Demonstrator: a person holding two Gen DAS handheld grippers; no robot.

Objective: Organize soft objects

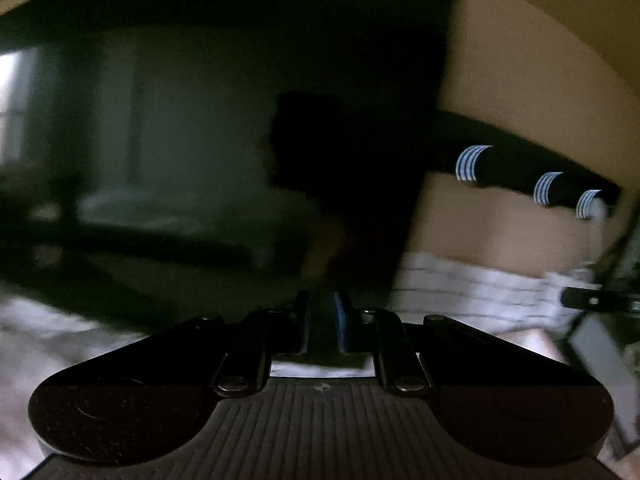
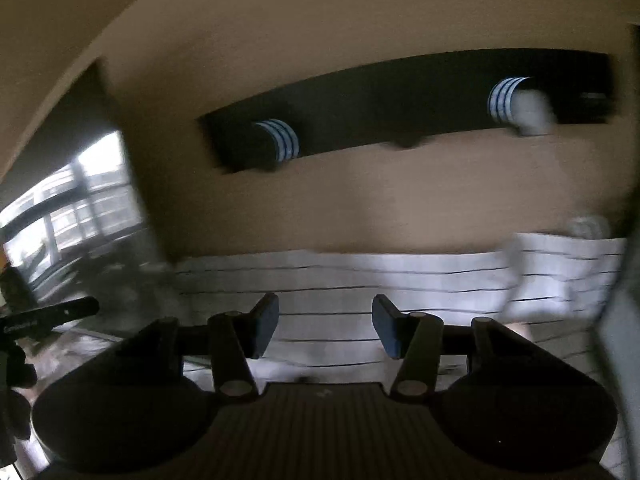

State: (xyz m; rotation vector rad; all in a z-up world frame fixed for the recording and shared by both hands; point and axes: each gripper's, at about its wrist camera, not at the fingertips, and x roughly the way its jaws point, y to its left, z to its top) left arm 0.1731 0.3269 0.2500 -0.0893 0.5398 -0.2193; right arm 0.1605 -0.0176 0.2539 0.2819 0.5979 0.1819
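Observation:
My left gripper (image 1: 325, 320) has its jaws pressed together with nothing visible between them; it faces a dark glossy screen (image 1: 180, 140). My right gripper (image 2: 325, 326) is open and empty, its fingers apart above a white striped cloth (image 2: 340, 280) that lies along the foot of a tan wall. The same cloth shows in the left wrist view (image 1: 472, 292) at the lower right. A black rail (image 2: 400, 104) on the wall carries hooks with blue-and-white striped bands (image 2: 280, 140). A pale soft item (image 2: 532, 112) hangs at the rail's right end. Both views are blurred.
The rail also shows in the left wrist view (image 1: 520, 168). A window (image 2: 72, 208) is at the left in the right wrist view, with a dark handle-like object (image 2: 48, 316) below it. A grey frame edge (image 1: 600, 360) stands at the far right in the left wrist view.

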